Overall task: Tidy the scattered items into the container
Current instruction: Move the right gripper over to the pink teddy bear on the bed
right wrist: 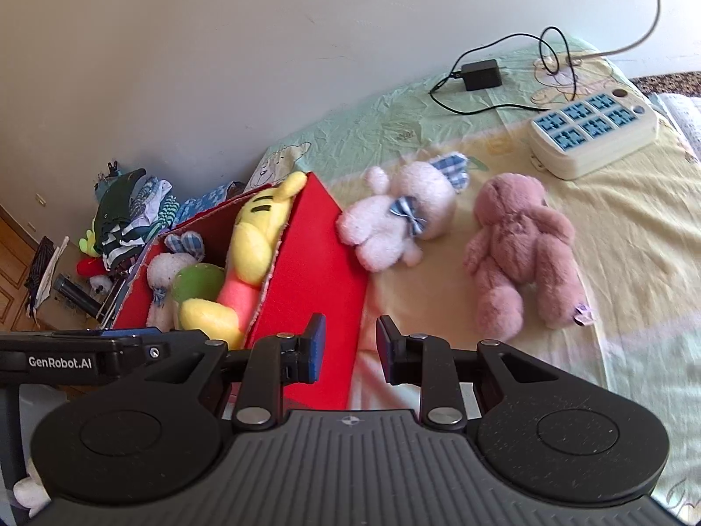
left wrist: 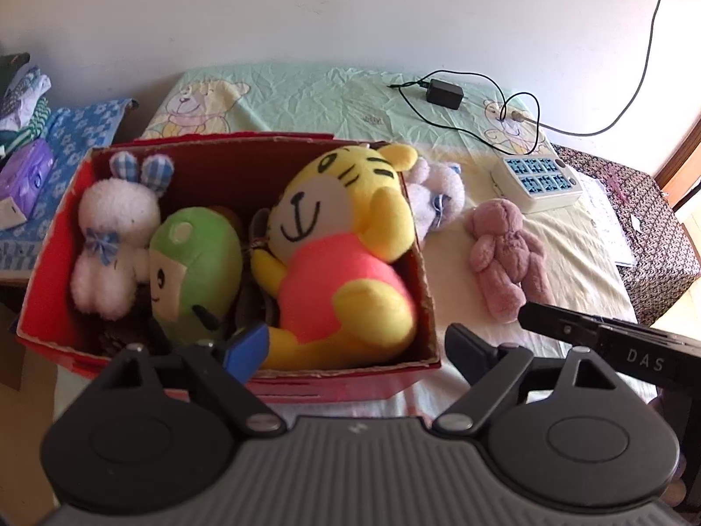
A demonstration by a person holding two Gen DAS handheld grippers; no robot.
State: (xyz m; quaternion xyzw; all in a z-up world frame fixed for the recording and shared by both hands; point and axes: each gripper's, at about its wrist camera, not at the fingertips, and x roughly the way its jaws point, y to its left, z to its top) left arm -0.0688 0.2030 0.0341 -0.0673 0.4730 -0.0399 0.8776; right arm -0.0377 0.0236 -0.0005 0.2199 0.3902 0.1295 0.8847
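A red cardboard box [left wrist: 52, 241] stands on the bed and holds a yellow tiger plush [left wrist: 346, 254], a green plush [left wrist: 192, 271] and a white bunny [left wrist: 114, 236]. My left gripper [left wrist: 355, 346] is open and empty, above the box's near edge. On the sheet right of the box lie a white bunny with a blue bow [right wrist: 398, 215] and a pink teddy bear [right wrist: 521, 250]; both also show in the left wrist view, the bunny [left wrist: 438, 193] and the bear [left wrist: 504, 258]. My right gripper [right wrist: 350, 350] is open and empty, near the box's right wall [right wrist: 315, 254], short of the two toys.
A cream power strip [right wrist: 591, 131] with blue sockets, a black adapter [right wrist: 482, 74] and cables lie at the bed's far right. A pile of clothes [right wrist: 127, 215] and a tissue pack [left wrist: 26, 175] sit left of the box. A wall runs behind.
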